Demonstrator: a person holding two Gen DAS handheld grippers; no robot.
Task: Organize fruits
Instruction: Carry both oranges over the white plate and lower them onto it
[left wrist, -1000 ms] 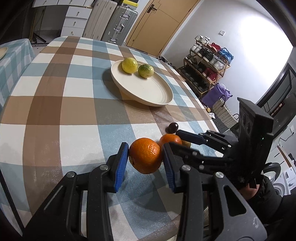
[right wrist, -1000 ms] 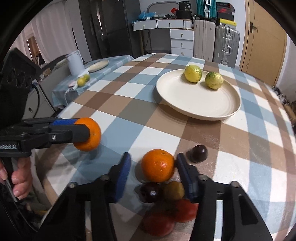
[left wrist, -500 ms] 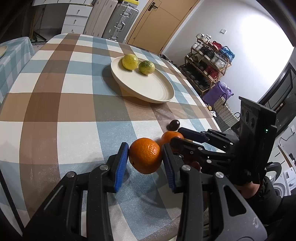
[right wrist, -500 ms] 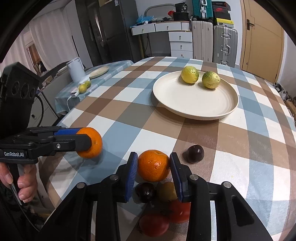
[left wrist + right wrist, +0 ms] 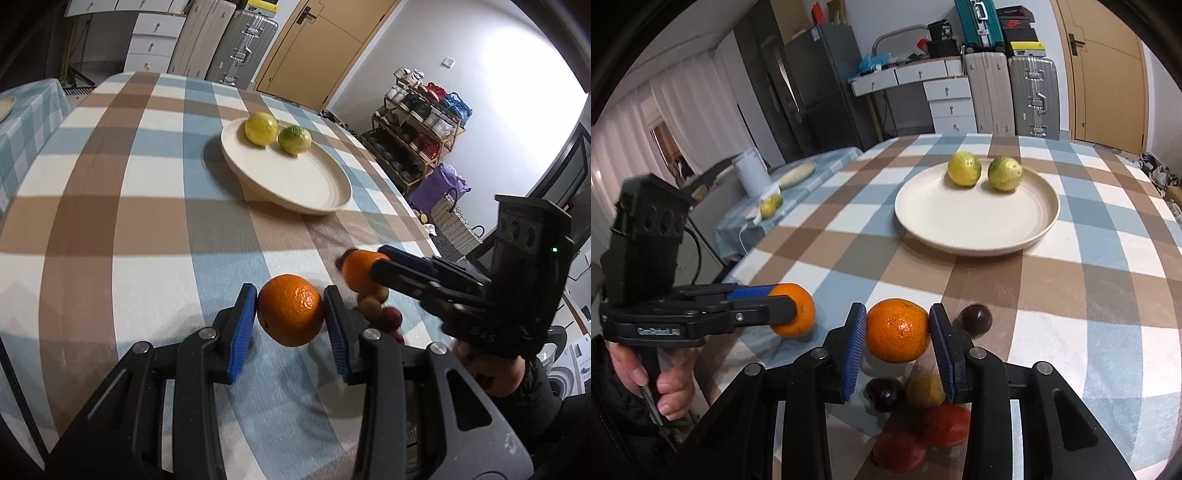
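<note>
My left gripper (image 5: 290, 310) is shut on an orange (image 5: 290, 309) and holds it above the checked tablecloth; it also shows in the right wrist view (image 5: 792, 309). My right gripper (image 5: 897, 341) is shut on a second orange (image 5: 898, 335), lifted off the table; it also shows in the left wrist view (image 5: 360, 267). A cream plate (image 5: 964, 229) farther back holds a yellow lemon (image 5: 964, 168) and a greenish lemon (image 5: 1004, 173). Below the right gripper lie a dark plum (image 5: 885, 393), a yellow fruit (image 5: 925, 390) and two red fruits (image 5: 947, 424). Another dark plum (image 5: 976, 319) lies to the right.
The table's near edge runs under both grippers. A side table (image 5: 798, 177) at the left carries a white kettle, a plate and small fruits. Suitcases and drawers stand behind the table; a shoe rack (image 5: 424, 122) stands at the right.
The right gripper closed on the second orange and lifted it off the table. The left gripper carried its orange forward toward the plate.
</note>
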